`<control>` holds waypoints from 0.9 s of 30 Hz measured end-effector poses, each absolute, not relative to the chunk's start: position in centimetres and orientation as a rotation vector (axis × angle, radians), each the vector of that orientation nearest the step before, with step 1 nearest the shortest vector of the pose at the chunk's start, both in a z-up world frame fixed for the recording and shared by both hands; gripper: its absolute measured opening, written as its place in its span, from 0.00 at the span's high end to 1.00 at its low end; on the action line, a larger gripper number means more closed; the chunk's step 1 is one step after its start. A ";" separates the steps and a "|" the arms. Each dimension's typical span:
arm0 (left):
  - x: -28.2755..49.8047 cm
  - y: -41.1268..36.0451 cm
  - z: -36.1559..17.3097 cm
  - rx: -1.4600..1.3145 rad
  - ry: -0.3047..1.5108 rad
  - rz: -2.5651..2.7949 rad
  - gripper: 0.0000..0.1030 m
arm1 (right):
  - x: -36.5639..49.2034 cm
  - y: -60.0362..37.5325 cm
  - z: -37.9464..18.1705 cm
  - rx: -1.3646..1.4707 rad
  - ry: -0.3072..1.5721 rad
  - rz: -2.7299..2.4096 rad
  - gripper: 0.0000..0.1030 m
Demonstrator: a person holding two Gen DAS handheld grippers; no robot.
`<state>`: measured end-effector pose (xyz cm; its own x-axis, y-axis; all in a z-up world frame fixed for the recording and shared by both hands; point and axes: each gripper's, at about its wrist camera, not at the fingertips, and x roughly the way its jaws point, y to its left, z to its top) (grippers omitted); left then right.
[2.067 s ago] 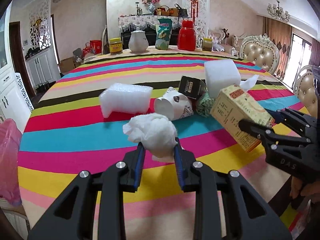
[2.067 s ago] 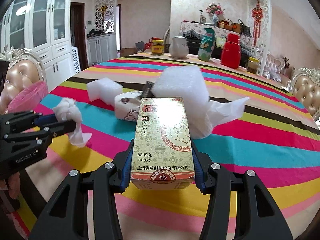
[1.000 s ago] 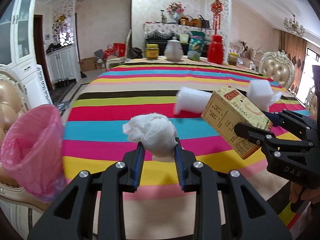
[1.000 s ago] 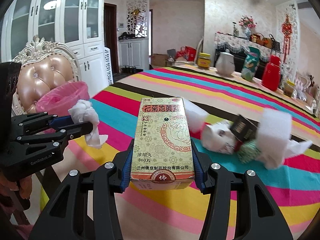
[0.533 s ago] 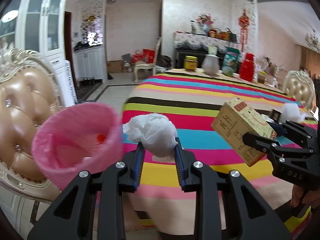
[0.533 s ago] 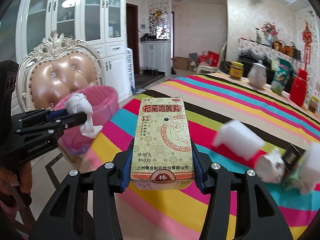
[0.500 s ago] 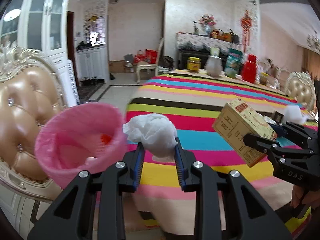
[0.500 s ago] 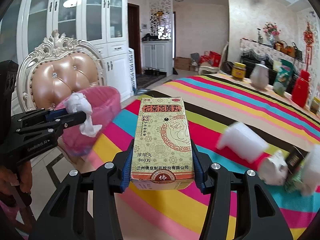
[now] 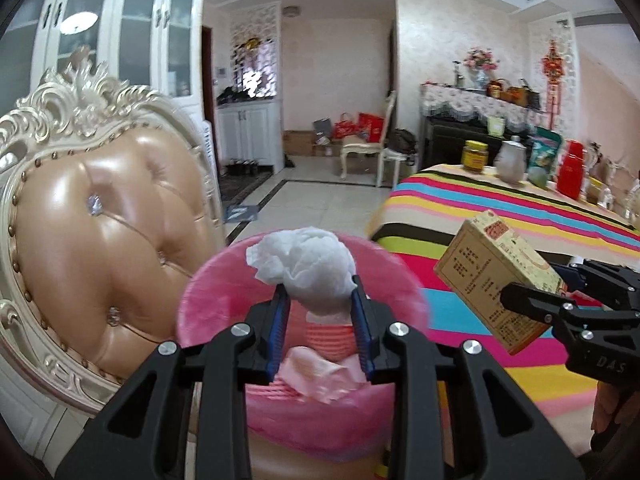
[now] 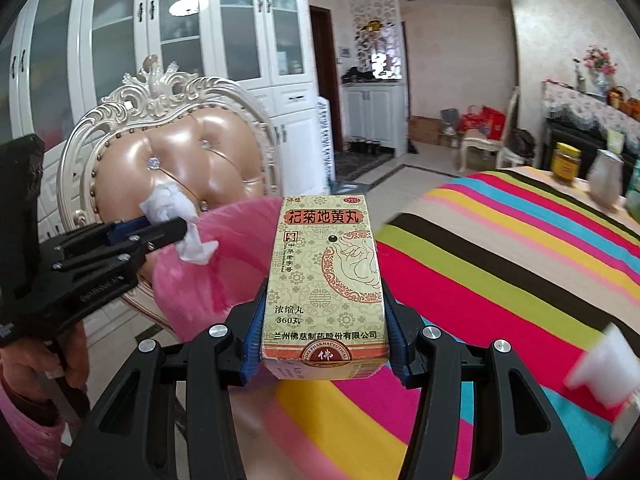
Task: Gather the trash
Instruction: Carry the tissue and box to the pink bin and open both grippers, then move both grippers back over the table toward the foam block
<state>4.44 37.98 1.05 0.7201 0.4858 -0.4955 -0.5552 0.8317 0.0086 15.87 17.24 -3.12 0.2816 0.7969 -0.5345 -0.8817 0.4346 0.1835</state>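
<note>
My left gripper (image 9: 319,320) pinches the crumpled tissue (image 9: 305,265) over the pink-lined bin (image 9: 208,300) at lower center, while my right gripper (image 10: 325,344) clamps the medicine box (image 10: 325,288).

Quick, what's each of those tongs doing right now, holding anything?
Left tongs: closed on a crumpled white tissue, above the pink-lined bin.
Right tongs: closed on a yellow medicine box.

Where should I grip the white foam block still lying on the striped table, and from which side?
It is blurred at the edge of the right wrist view, so this is tentative. The white foam block looks boxy and lies on the striped table; I would come from above and close across its narrower pair of opposite faces near the middle. Both grippers are full.
</note>
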 end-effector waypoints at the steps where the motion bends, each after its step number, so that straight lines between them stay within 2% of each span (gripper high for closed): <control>1: 4.7 38.5 1.0 -0.149 0.509 0.582 0.71 | 16.0 18.1 -3.1 -0.159 0.619 1.142 0.51; 8: 4.7 42.5 -0.7 -0.185 0.538 0.630 0.71 | 16.6 22.9 -3.2 -0.163 0.633 1.185 0.51; 10: 4.7 43.2 -1.1 -0.193 0.544 0.639 0.66 | 16.7 23.9 -3.3 -0.159 0.636 1.189 0.51; 11: 4.7 43.5 -1.3 -0.194 0.546 0.648 0.55 | 16.8 24.3 -3.4 -0.157 0.635 1.195 0.50; 12: 4.6 43.7 -1.6 -0.195 0.550 0.670 0.37 | 16.8 24.9 -3.4 -0.154 0.631 1.204 0.46; 14: 3.9 44.0 -1.7 -0.198 0.533 0.734 0.22 | 16.9 25.4 -3.6 -0.155 0.622 1.203 0.32; 16: 3.3 44.0 -1.6 -0.203 0.524 0.764 0.16 | 17.0 25.0 -3.6 -0.155 0.618 1.186 0.30; 18: 2.5 43.9 -1.6 -0.213 0.516 0.787 0.06 | 17.0 24.4 -3.5 -0.153 0.622 1.176 0.25; 27: 2.0 38.5 -1.2 -0.260 0.486 0.699 0.05 | 17.6 14.1 -3.0 -0.111 0.607 1.044 0.20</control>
